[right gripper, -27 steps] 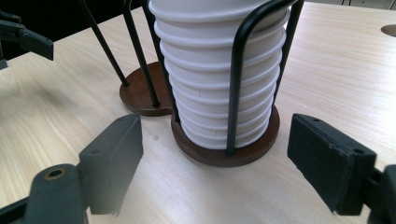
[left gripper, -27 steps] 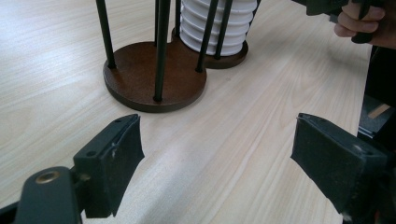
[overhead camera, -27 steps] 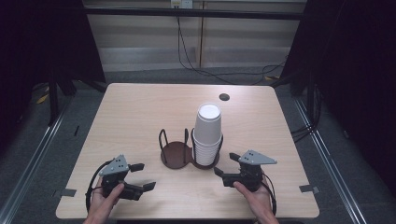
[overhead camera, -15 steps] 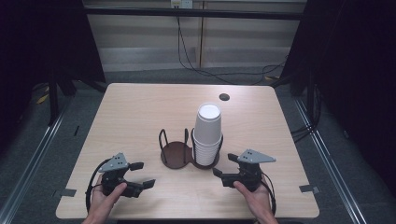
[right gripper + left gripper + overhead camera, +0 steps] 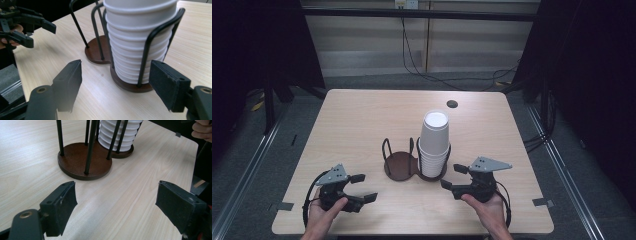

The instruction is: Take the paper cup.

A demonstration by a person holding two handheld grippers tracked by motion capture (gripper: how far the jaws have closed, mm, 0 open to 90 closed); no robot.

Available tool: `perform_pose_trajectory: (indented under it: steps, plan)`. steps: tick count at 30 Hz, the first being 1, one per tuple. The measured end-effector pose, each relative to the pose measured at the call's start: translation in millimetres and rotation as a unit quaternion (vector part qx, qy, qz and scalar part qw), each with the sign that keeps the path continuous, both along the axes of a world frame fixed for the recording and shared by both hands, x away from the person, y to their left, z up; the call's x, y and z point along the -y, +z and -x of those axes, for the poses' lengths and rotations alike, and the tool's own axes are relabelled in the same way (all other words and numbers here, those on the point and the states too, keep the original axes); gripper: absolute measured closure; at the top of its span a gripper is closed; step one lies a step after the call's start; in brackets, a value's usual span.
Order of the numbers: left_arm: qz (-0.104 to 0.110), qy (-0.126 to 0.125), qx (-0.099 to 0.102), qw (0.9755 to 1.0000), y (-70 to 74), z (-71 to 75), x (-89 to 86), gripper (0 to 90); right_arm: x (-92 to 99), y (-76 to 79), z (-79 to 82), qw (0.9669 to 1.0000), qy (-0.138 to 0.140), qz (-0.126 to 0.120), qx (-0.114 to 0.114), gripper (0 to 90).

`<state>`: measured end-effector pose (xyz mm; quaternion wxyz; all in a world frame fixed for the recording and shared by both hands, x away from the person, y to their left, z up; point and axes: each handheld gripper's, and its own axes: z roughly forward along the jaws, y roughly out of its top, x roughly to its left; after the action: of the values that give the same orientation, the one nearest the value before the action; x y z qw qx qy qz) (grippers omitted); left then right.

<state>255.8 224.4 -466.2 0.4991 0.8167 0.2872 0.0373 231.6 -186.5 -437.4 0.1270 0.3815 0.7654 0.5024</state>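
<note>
Wooden table [image 5: 362, 125], cup stack [image 5: 434, 142] just beyond right gripper's [image 5: 454, 176] wide, empty jaws.

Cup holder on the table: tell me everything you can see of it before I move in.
The cup holder is a double stand: two round dark-brown bases, wood by the look, joined side by side, each ringed by upright black wire loops. It stands upright near the table's middle. The right bay holds a nested stack of white paper cups rising well above the wires; the left bay is empty. Neither tool touches it.
</note>
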Motion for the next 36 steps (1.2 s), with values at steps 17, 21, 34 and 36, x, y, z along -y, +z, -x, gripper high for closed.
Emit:
perform_pose_trajectory:
  steps: [17,21,34,36]
  plan:
    - [-0.006,-0.006,-0.005,0.9999,-2.2,-3.5,2.0,16.4,-3.5,28.2,-15.4,0.9998,0.019,-0.005,-0.007,18.5]
    - [-0.005,-0.009,-0.002,0.9999,-1.3,-2.0,1.5,16.4,-3.7,41.2,-20.1,0.9999,0.014,-0.005,0.007,19.7]
    - [-0.009,-0.012,-0.006,0.9999,-2.1,-2.8,2.7,16.5,-4.3,64.0,-37.2,0.9997,0.02,0.007,0.014,21.4]
    - [-0.008,-0.014,-0.006,0.9999,-1.8,-2.3,2.6,16.5,-5.1,68.3,-40.4,0.9996,0.023,0.006,0.014,21.3]
